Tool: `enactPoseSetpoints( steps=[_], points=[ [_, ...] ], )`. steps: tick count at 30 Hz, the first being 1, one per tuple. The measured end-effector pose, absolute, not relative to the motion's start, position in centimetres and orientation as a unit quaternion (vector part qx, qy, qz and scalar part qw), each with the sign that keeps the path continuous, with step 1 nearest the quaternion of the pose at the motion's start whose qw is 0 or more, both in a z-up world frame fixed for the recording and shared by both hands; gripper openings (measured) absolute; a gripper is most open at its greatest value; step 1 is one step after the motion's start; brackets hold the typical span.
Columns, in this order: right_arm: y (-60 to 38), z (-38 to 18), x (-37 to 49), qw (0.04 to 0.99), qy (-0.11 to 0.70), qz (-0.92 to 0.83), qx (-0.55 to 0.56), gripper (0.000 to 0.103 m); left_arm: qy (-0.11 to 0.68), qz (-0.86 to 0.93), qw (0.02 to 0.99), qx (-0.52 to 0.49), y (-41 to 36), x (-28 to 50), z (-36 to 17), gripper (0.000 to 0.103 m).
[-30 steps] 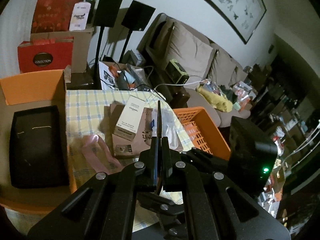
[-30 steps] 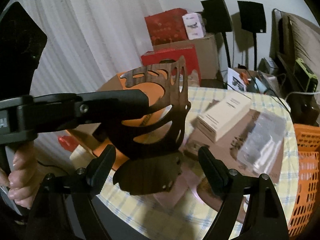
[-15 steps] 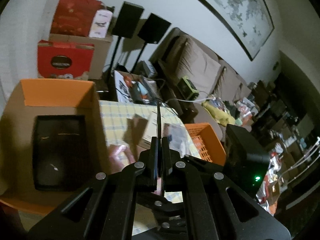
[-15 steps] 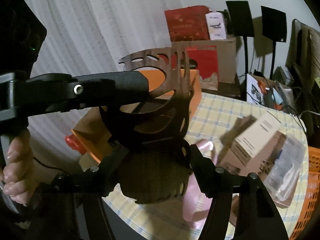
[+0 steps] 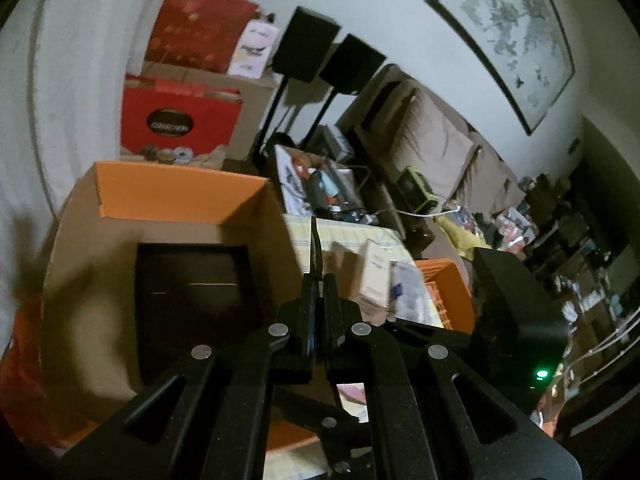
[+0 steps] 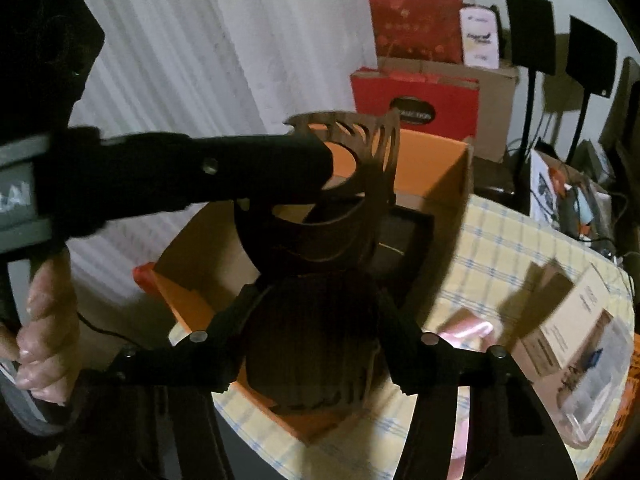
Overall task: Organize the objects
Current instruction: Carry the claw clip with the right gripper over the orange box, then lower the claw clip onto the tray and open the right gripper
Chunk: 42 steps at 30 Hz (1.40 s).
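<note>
Your left gripper (image 5: 316, 312) has its jaws pressed nearly together on the thin edge of a dark wooden cut-out panel (image 6: 352, 184), which stands upright and edge-on between the fingers. Your right gripper (image 6: 312, 320) has both fingers touching the sides of the panel's rounded lower part. The panel hangs above the open orange cardboard box (image 5: 168, 196), over the black tray (image 5: 192, 300) lying inside it. Beyond, on the checked tablecloth (image 6: 500, 256), sit a cream perfume box (image 6: 576, 320) and clear packaging (image 6: 600, 392), with an orange plastic basket (image 5: 448, 280) just beside them. Farthest back stand red gift bags (image 6: 416, 96).
</note>
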State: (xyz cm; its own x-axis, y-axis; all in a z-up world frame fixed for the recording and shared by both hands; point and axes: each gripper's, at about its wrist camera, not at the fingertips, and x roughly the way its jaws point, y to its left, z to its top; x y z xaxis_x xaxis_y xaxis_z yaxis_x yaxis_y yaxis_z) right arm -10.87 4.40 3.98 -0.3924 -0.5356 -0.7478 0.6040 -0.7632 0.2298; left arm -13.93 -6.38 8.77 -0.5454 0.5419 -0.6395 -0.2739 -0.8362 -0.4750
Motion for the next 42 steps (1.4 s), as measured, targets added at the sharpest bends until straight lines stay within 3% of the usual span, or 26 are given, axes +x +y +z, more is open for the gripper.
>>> enactPoseSetpoints(
  steps=[24,36,42],
  points=[
    [-2.7,-3.4,-16.3,0.303,0.034,-0.77,0.561,0.054,-0.158,0.821,0.198,-0.511,-11.9,-21.3,-0.9,0.003],
    [-1.5,-2.2,-14.7,0.292,0.054,-0.784,0.546,0.054,-0.13,0.815,0.173,-0.538,-12.2,-23.3,-3.2,0.006],
    [-0.2,-0.1,-13.5,0.297,0.052,-0.797,0.523,0.058,-0.107,0.814,0.161,-0.548,-11.9,-23.1,-3.5,0.013]
  ],
)
